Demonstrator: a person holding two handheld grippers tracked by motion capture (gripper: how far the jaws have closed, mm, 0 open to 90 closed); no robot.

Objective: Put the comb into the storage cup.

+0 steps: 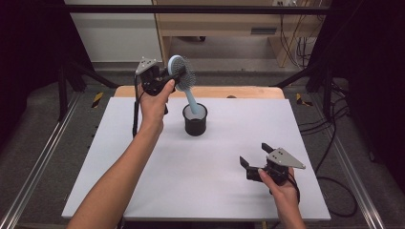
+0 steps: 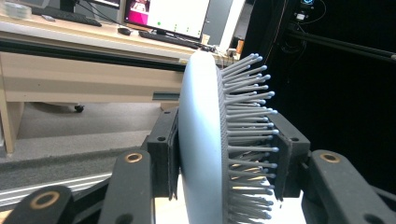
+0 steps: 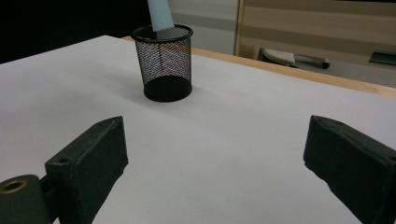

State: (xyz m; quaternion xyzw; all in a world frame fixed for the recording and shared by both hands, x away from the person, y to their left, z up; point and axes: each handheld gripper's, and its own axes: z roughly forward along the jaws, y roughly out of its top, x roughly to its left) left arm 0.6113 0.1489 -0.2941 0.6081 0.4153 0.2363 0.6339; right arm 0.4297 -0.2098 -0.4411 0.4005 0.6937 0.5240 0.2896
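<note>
Nearest to me, low on my right side, my right gripper (image 1: 256,155) rests on the white rectangular table top (image 1: 205,181), close to its near edge and its right edge. Its two black jaws stand wide apart with nothing between them. In the right gripper view, bare white surface lies between the jaws and runs on ahead of them, giving open room up to the cup.

Ahead of those open jaws and to their left stands the round black wire-mesh cup (image 1: 195,119), upright, well apart from my right gripper. In the right gripper view the cup (image 3: 164,63) stands alone on the white surface. The brush's pale blue handle enters it from above.

Farther out, my left gripper (image 1: 175,75) is raised above the table, up and to the left of the cup. Its jaws are clamped on the head of the pale blue plastic hairbrush with grey pins (image 1: 183,78). In the left gripper view the hairbrush (image 2: 201,140) stands edge-on between the jaws: one pad presses the smooth back, the other presses the pin side. From my grip the handle slants down and away to the right, with its lower end inside the cup.

Beyond the cup the white surface ends, and a strip of light wooden table edge (image 1: 229,92) shows behind it. Past that lies grey floor.
</note>
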